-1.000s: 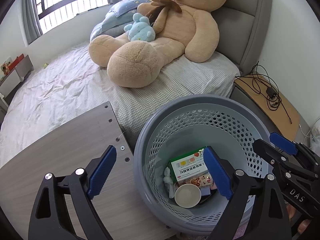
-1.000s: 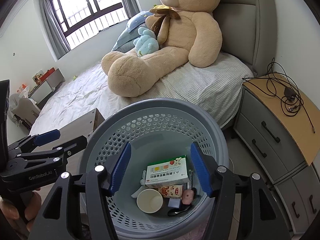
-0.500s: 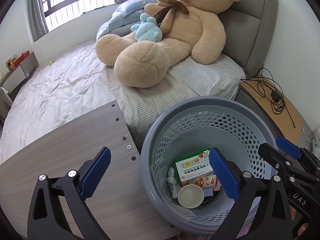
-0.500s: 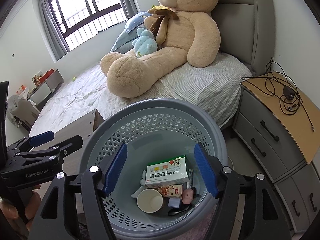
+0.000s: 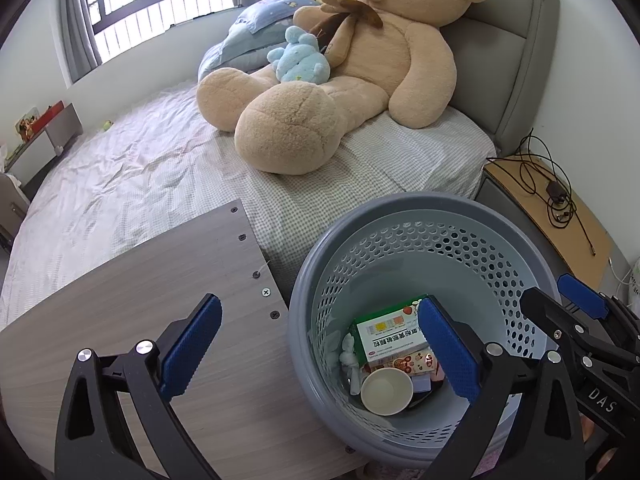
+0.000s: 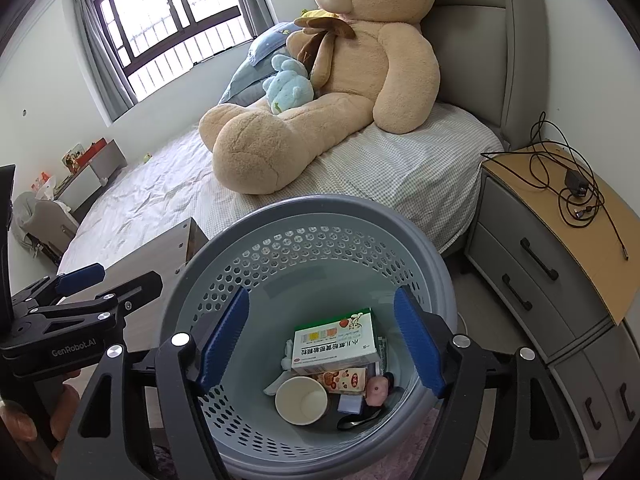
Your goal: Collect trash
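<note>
A grey perforated basket (image 5: 424,208) (image 6: 312,208) stands on the floor beside the bed. Inside lie a green-and-white medicine box (image 5: 386,336) (image 6: 336,342), a white paper cup (image 5: 386,391) (image 6: 301,400), a snack packet (image 6: 345,381), a pink item (image 6: 376,390) and crumpled tissue (image 5: 347,354). My left gripper (image 5: 320,350) hangs open over the basket's left rim and the wooden table, nothing between its fingers. My right gripper (image 6: 324,340) hovers above the basket's mouth, its jaws opening, empty.
A wood-grain table (image 5: 132,300) lies left of the basket. Behind is a bed (image 5: 160,168) with a big teddy bear (image 5: 344,80) and a blue plush (image 6: 288,88). A nightstand (image 6: 560,216) with tangled cables (image 6: 576,188) stands right.
Both grippers' jaws have spread wider. The trash in the basket lies as before, and neither hand has shifted noticeably.
</note>
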`<act>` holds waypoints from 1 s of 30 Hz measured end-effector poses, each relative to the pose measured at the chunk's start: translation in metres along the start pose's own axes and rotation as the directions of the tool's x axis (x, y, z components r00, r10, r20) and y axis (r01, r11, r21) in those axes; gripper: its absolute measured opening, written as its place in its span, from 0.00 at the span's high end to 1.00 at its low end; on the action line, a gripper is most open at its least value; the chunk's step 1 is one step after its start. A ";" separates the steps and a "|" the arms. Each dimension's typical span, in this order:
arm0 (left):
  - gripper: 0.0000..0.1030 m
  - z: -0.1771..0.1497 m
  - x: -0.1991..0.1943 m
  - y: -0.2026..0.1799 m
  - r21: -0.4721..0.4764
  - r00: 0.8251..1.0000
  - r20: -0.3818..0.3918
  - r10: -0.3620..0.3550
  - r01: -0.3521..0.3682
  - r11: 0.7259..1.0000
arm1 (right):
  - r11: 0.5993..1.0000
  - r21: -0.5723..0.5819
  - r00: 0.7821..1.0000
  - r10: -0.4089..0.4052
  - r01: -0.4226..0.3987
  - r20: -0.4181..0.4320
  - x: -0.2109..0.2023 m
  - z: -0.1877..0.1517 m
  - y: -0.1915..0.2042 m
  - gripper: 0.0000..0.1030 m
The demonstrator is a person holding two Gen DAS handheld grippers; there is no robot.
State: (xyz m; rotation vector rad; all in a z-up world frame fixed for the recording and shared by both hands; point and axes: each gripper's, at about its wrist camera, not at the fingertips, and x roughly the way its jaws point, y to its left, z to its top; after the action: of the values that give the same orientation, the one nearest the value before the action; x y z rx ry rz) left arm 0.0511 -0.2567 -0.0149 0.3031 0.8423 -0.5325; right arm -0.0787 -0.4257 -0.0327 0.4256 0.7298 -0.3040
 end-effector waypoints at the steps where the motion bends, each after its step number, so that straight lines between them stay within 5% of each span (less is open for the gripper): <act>1: 0.06 0.000 0.000 0.000 -0.001 1.000 0.000 0.001 -0.001 1.000 | 1.000 0.000 1.000 -0.001 0.001 0.000 0.000 0.000 0.000 0.30; 30: 0.06 -0.001 0.001 0.001 -0.006 1.000 -0.003 0.024 -0.024 1.000 | 1.000 -0.003 1.000 -0.005 0.005 0.002 0.000 0.000 0.003 0.30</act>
State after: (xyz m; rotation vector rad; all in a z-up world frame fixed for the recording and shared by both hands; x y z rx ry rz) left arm 0.0513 -0.2560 -0.0167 0.3085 0.8424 -0.5071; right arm -0.0773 -0.4232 -0.0322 0.4211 0.7293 -0.3080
